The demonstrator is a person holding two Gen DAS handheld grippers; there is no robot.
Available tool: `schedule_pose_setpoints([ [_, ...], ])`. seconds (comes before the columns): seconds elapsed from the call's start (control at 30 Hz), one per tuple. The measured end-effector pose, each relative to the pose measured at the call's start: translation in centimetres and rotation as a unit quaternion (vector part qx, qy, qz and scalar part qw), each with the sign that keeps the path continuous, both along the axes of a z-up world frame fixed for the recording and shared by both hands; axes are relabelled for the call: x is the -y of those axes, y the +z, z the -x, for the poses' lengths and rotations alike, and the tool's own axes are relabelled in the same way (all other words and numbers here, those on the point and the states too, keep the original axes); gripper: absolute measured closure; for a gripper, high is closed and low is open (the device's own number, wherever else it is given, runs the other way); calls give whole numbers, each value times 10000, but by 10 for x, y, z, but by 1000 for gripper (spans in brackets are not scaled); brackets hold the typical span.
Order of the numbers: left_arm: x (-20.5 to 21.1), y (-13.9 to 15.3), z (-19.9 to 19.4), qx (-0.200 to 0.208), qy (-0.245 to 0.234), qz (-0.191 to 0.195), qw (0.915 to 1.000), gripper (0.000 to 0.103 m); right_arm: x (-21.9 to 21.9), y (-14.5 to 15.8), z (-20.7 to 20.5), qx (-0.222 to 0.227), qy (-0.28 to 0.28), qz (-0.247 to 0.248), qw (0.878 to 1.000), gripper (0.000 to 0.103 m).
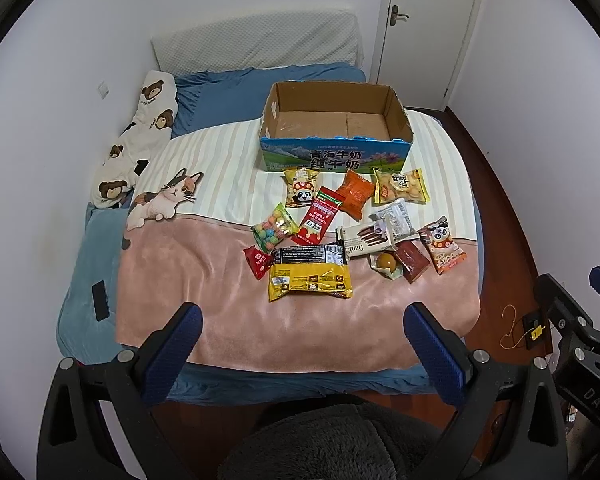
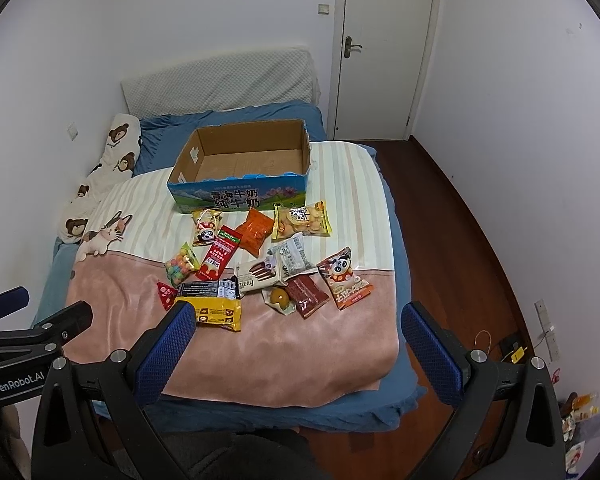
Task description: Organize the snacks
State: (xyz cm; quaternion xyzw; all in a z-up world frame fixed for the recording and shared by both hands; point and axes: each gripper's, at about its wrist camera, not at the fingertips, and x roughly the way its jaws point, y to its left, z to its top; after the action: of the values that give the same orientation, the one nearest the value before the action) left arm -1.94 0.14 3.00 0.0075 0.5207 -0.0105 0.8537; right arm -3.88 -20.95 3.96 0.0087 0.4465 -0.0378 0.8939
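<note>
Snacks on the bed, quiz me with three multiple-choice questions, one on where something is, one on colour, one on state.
1. Where is the carton?
A. behind the snacks
B. on the floor
C. on the pillow

2. What colour are the tongs' pads?
A. red
B. blue
C. green

3. What is in the carton?
A. nothing
B. all the snacks
C. a phone

Answers:
1 A, the packets lie in front of it on the blanket.
2 B, blue in both views.
3 A, only its bare cardboard floor shows.
</note>
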Motion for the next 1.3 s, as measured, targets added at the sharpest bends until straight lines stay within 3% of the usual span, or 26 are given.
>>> schedule_pose_setpoints([
  [1.3, -14, 9, 8, 157, 15, 93, 9998, 0, -16, 11, 10, 166, -52, -11, 9998, 0],
])
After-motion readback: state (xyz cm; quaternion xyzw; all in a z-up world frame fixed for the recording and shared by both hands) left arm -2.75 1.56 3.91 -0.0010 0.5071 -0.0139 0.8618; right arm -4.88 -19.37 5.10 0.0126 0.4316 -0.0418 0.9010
